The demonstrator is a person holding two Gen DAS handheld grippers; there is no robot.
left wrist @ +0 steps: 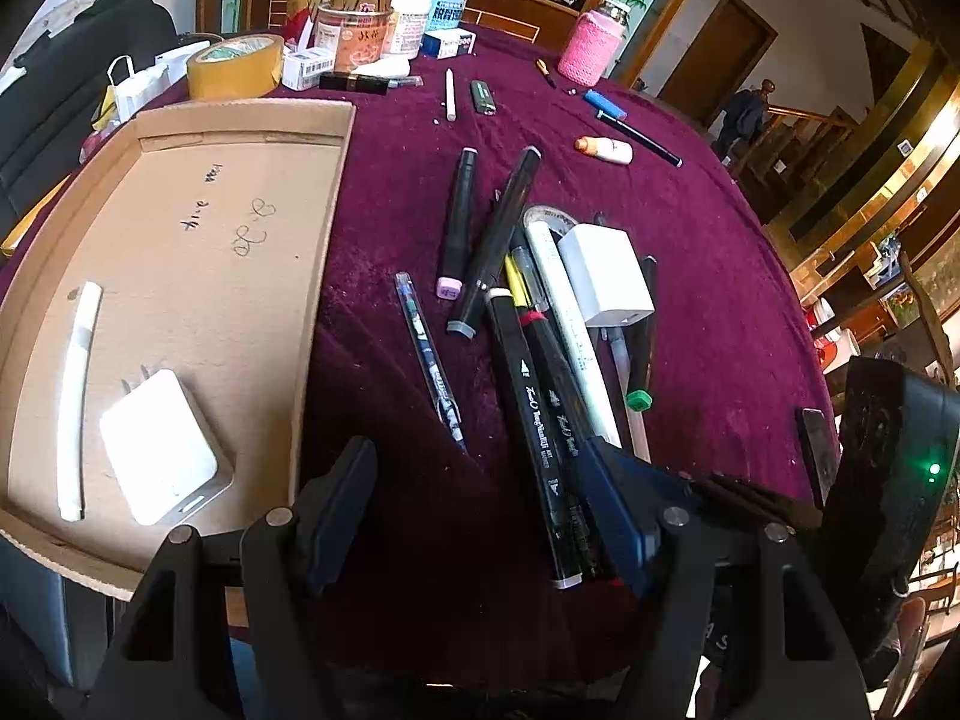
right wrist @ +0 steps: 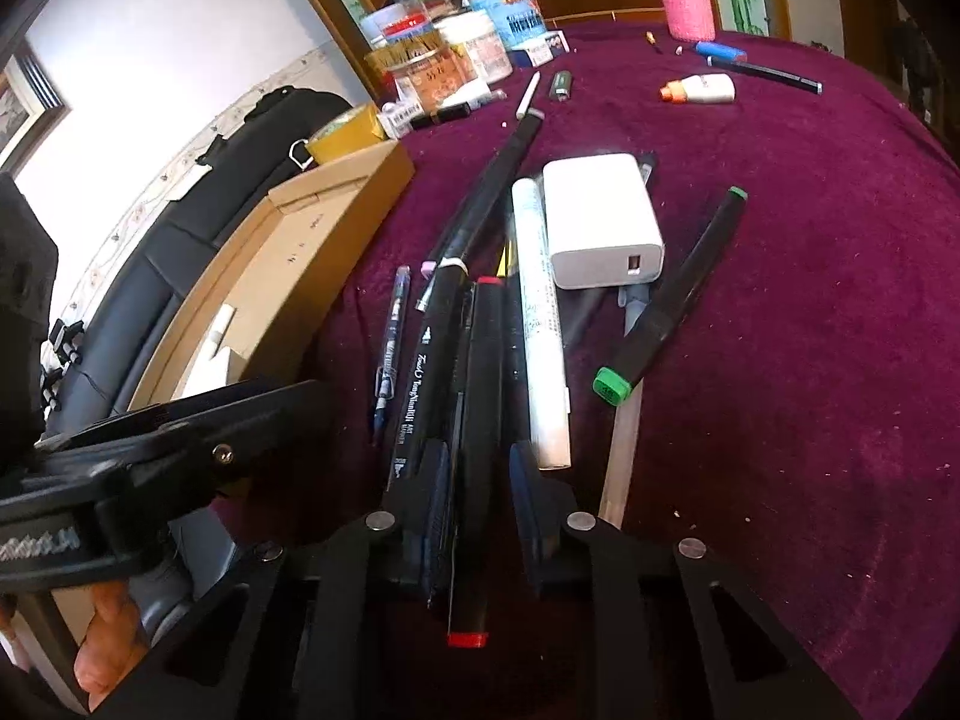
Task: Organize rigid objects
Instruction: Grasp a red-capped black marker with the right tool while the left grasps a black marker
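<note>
The right gripper (right wrist: pixel 477 480) was clamped on a black red-capped marker (right wrist: pixel 480 420), which ran back between its 2 fingers (right wrist: pixel 435 480), the red end cap nearest the camera. Just left of those fingers lay a black marker printed with white lettering (right wrist: pixel 420 372), and beyond it a blue patterned pen (right wrist: pixel 390 342). Just right of the fingertips lay a white pen (right wrist: pixel 540 324), and ahead of it a white USB charger (right wrist: pixel 600 219) rested on the pile. Further right, a green-capped marker (right wrist: pixel 672 300) lay aslant on the purple tablecloth (right wrist: pixel 810 300).

The left gripper (left wrist: pixel 474 480) hung with its fingers (left wrist: pixel 342 492) spread apart and nothing between them but cloth; its right finger sat over the near ends of the black markers. Left of its left finger stood a cardboard tray (left wrist: pixel 240 192) holding a white charger (left wrist: pixel 159 450) and a white pen (left wrist: pixel 75 396). Far ahead of both grippers were a roll of tape (left wrist: pixel 234 66), jars (left wrist: pixel 354 30) and a pink-sleeved bottle (left wrist: pixel 591 42).
</note>
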